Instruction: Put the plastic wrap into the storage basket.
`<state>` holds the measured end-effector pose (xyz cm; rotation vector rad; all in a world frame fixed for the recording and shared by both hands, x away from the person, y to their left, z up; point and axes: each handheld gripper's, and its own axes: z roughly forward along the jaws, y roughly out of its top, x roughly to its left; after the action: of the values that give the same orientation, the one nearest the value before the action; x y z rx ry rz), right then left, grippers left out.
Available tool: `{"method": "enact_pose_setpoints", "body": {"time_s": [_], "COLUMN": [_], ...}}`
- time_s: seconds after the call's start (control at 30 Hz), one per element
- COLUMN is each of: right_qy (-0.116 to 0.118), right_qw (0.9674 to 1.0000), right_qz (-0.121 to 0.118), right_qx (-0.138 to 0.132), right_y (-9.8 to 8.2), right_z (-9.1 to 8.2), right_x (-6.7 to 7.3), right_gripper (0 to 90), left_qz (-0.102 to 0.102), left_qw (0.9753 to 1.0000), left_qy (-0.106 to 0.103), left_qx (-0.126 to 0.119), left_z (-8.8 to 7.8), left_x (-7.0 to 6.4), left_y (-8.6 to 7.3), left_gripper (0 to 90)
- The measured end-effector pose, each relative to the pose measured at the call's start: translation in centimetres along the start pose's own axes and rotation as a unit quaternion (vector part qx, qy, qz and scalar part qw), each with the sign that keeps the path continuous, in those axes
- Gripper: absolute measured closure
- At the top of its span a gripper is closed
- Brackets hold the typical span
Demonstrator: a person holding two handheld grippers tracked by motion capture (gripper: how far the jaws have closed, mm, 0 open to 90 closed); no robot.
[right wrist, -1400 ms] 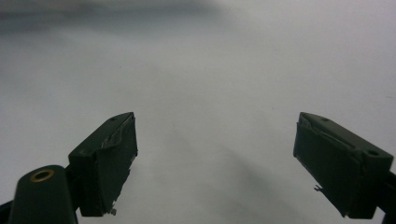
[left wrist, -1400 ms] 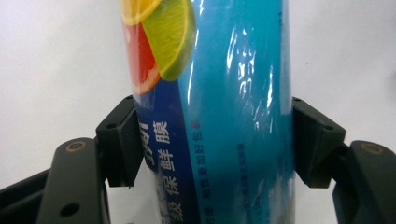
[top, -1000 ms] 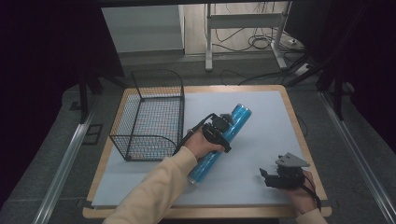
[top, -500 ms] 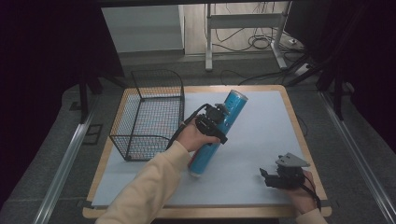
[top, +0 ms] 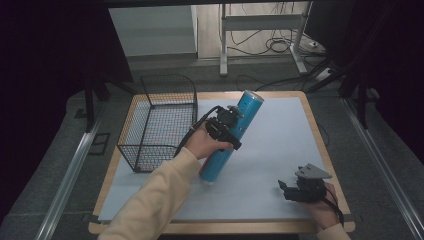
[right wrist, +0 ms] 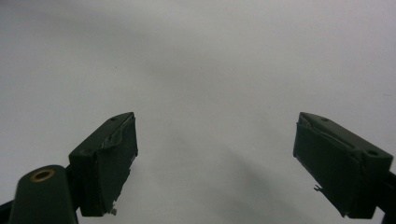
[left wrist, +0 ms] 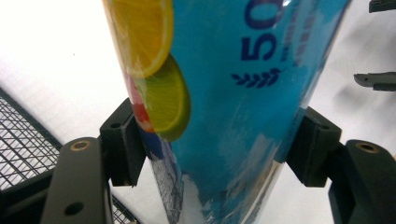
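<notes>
A person sits at a wooden counter (top: 320,150) covered with a pale sheet, holding a two-jaw tool in each hand.

The left tool (top: 231,131) sits near the centre of the high view, clamped across the middle of a tall blue can (top: 239,125). The can is tilted: its silver top leans toward one o'clock and its base points toward seven o'clock, low over the sheet; whether the base touches the sheet cannot be told. In the left gripper view the can (left wrist: 224,93) stands between the two black pads (left wrist: 122,142), which press on its sides. Its label shows orange and lime slices and dark blue lettering.

A black wire basket (top: 157,125) stands on the counter at nine o'clock from the can, just beside the left hand (top: 207,145). A corner of its mesh shows at eight o'clock in the left gripper view.

The right tool (top: 287,189) rests near the counter's front edge, at five o'clock from the can and well apart from it. In the right gripper view its jaws stand wide with nothing between them, over the bare pale sheet (right wrist: 210,70).
</notes>
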<state>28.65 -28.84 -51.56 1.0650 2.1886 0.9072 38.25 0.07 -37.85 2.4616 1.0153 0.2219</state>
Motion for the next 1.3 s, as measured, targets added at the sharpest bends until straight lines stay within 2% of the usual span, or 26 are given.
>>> {"method": "enact_pose_setpoints", "body": {"time_s": [0.1,0.2,0.43,0.6,1.13,1.3], "right_qy": [0.000,0.001,0.001,0.002,0.002,0.001], "right_qw": [1.0000,1.0000,1.0000,1.0000,1.0000,1.0000], "right_qz": [-0.001,-0.002,0.001,0.001,0.003,0.003], "right_qx": [-0.001,-0.001,-0.003,-0.003,-0.004,-0.004], "right_y": [0.0,0.1,0.0,0.0,0.0,0.0], "right_z": [0.0,-0.1,-0.1,-0.2,-0.3,-0.3], "right_x": [0.0,0.1,-0.1,-0.1,-0.2,-0.2], "right_gripper": [14.0,14.0,14.0,14.0,14.0,14.0], "left_qz": [0.006,0.008,0.019,0.026,0.030,0.029], "left_qw": [0.9999,0.9999,0.9997,0.9995,0.9986,0.9983], "left_qy": [0.008,0.006,0.017,0.018,0.041,0.046], "left_qx": [-0.006,-0.004,-0.005,-0.003,-0.017,-0.020], "left_z": [-0.1,-0.3,-1.4,-2.4,-5.4,-6.3], "left_x": [0.1,0.2,0.4,0.9,2.8,3.3], "left_y": [0.2,0.6,1.7,2.4,5.1,5.4], "left_gripper": [31.7,31.8,31.8,31.8,31.8,31.8]}}
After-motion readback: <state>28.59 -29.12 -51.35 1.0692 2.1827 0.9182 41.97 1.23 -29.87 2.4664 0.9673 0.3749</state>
